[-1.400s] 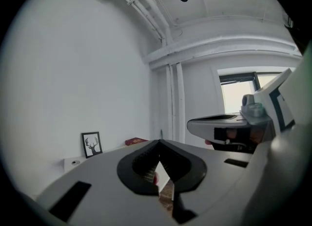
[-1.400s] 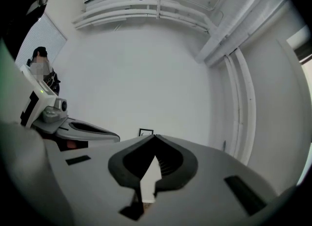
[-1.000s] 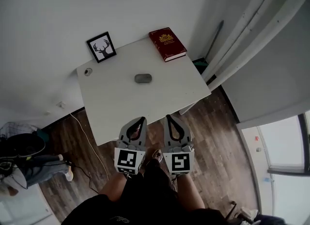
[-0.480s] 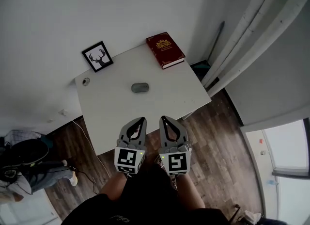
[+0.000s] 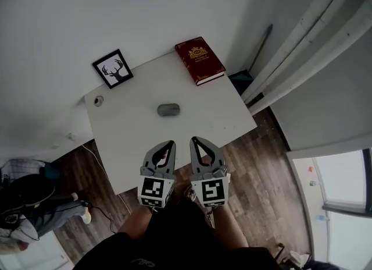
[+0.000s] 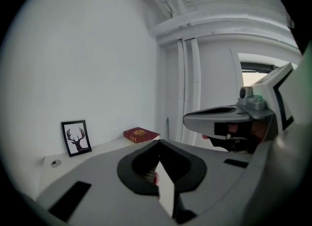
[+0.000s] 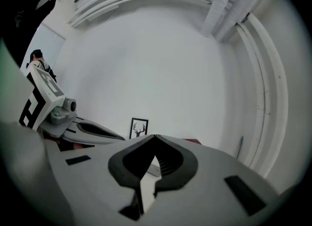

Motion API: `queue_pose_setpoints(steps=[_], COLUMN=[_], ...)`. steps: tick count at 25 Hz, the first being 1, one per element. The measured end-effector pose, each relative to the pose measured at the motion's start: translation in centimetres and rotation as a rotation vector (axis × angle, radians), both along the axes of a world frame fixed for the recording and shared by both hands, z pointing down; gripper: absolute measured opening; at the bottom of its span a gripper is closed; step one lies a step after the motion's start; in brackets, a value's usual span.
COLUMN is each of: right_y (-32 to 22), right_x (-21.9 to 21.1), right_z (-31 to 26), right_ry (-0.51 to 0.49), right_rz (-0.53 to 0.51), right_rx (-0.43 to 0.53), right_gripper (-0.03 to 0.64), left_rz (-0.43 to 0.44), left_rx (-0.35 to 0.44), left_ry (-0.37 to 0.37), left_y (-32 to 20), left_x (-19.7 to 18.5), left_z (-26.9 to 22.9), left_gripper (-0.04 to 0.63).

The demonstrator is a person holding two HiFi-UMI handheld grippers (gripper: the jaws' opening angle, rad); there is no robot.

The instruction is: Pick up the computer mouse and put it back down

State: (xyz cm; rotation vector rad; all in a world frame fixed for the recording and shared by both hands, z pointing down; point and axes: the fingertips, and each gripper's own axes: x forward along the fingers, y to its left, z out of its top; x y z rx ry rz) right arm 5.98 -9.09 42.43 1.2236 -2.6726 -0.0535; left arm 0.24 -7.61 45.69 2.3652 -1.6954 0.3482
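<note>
White table (image 5: 203, 114), wood floor (image 5: 264, 176) | mouse (image 5: 168, 110), red book (image 5: 200, 60), deer picture (image 5: 112, 68) | left gripper (image 5: 169, 145), right gripper (image 5: 195, 142) jaws closed

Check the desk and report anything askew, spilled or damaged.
Nothing stands out. The mouse lies flat in the middle of the table, the red book closed at its far right corner, the deer picture stands upright at the far left. No spill or damage shows.

Small grey oval computer mouse (image 5: 169, 110) sits flat and alone on the white counter (image 5: 128, 141), just above frame centre, its long side running left to right.
</note>
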Motion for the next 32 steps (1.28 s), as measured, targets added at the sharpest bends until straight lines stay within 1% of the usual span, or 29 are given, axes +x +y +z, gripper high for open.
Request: queue_pose_setpoints(steps=[3, 7, 10, 14, 16, 20, 24, 28, 29, 30, 31, 32], right_y=[-1.9, -4.3, -6.2, -7.7, -8.4, -10.0, -11.7, -12.5, -12.7, -12.9, -13.0, -13.1], right_x=[-1.5, -3.8, -5.6, -7.5, -8.5, -10.2, -11.2, -11.9, -12.0, -12.0, -12.0, -12.0], right_z=[1.8, 4.2, 6.1, 9.2, 10.6, 13.1, 15.5, 18.0, 18.6, 19.1, 19.7, 20.3], right_ry=[0.032, 0.116, 0.196, 0.333, 0.393, 0.483, 0.581, 0.625, 0.635, 0.648, 0.667, 0.691], right_rz=[-0.040, -0.123, -0.180, -0.248, -0.294, -0.373, -0.396, -0.420, -0.426, -0.433, -0.442, -0.452], right_rx=[-0.033, -0.087, -0.125, -0.203, -0.227, -0.257, -0.268, -0.313, -0.326, -0.340, -0.355, -0.368], right_gripper=[0.020, 0.019, 0.018, 0.019, 0.020, 0.020, 0.021, 0.025, 0.034, 0.058, 0.115, 0.141], left_rz=[-0.002, -0.011, -0.011, -0.011, -0.010, -0.011, -0.032, -0.056, -0.061, -0.066, -0.071, -0.076], left_rx=[-0.027, -0.051, -0.069, -0.102, -0.114, -0.133, -0.146, -0.157, -0.161, -0.165, -0.169, -0.173], left_ry=[0.008, 0.001, 0.015, 0.023, 0.029, 0.046, 0.069, 0.093, 0.100, 0.107, 0.113, 0.119], left_y=[-1.3, -2.7, -3.7, -4.4, -4.7, -5.0, -5.5, -5.9, -5.9, -6.0, -6.1, -6.1], left_x=[-1.1, -2.6, -3.6, -4.6, -5.0, -6.0, -7.4, -8.4, -8.5, -8.7, -8.9, -9.2], left_z=[1.2, 2.5, 3.6, 5.3, 6.0, 6.9, 7.7, 8.6, 8.8, 9.1, 9.3, 9.5], left_gripper=[0.000, 0.000, 0.000, 0.000, 0.000, 0.000, 0.000, 0.000, 0.000, 0.000, 0.000, 0.000])
